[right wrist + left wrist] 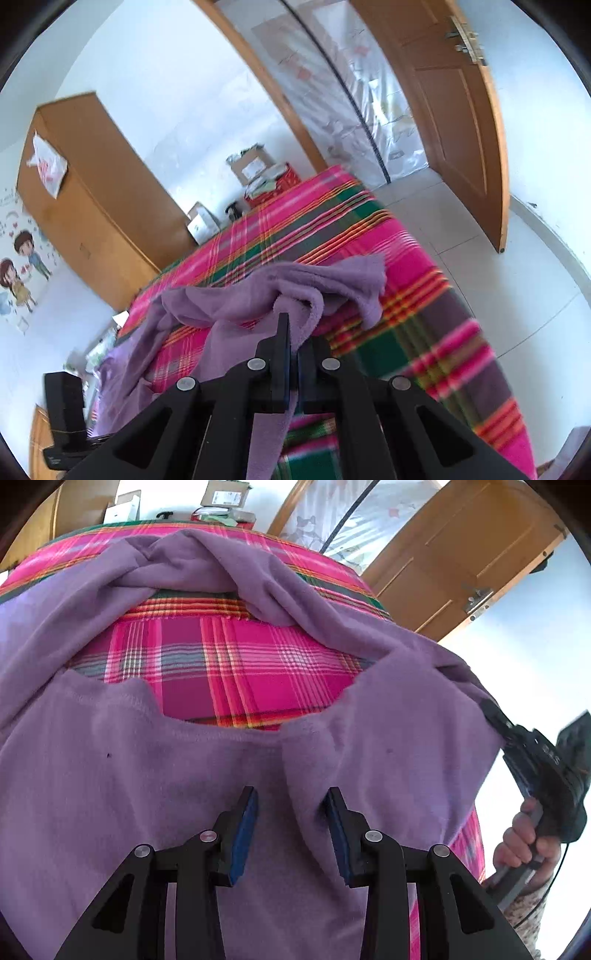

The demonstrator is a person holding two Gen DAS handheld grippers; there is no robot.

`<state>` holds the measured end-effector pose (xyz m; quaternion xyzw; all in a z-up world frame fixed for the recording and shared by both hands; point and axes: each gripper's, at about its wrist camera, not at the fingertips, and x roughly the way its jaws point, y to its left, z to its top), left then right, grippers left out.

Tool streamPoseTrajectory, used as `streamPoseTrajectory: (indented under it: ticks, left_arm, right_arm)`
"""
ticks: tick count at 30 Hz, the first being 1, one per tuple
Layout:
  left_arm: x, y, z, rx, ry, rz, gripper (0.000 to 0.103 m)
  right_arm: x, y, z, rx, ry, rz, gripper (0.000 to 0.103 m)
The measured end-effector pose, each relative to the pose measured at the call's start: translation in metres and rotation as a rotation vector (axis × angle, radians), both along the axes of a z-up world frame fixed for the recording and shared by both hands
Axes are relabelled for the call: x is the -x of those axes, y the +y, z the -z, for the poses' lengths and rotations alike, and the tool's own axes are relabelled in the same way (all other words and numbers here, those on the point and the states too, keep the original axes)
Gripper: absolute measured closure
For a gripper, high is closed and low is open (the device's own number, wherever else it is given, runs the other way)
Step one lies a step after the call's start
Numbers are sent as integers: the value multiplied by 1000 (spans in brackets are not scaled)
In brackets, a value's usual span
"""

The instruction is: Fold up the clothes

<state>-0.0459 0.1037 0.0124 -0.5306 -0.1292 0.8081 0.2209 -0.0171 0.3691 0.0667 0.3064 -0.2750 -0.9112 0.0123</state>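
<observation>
While the purple fleece garment (229, 760) hangs lifted over the plaid bedcover (229, 661), the right gripper (291, 332) has its jaws pinched together on one edge of it — cloth trails out below them. The left gripper (290, 805) stands with jaws apart, fleece directly ahead and between them, seemingly unclamped. The garment stretches sideways from one gripper to the other, so the left is nearer the loose span. Which garment part each edge is — hem, sleeve, collar — stays unclear, and its lower portion is cut off.
</observation>
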Motion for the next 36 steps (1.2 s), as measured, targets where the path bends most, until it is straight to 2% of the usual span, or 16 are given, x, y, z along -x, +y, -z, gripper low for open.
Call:
streamPoseTrajectory:
  ticks: [10, 23, 32, 36]
  left_arm:
    - [-20, 3, -1, 27, -14, 12, 64]
    - [-46, 8, -3, 67, 15, 52, 64]
    - [-59, 0, -4, 62, 8, 52, 64]
    - [-64, -2, -4, 63, 6, 47, 64]
  right_arm:
    - [-58, 26, -13, -33, 50, 139, 101]
    - [-112, 45, 19, -48, 0, 249, 100]
    - [-130, 50, 45, -42, -98, 257, 100]
    - [-130, 56, 53, -39, -143, 220, 95]
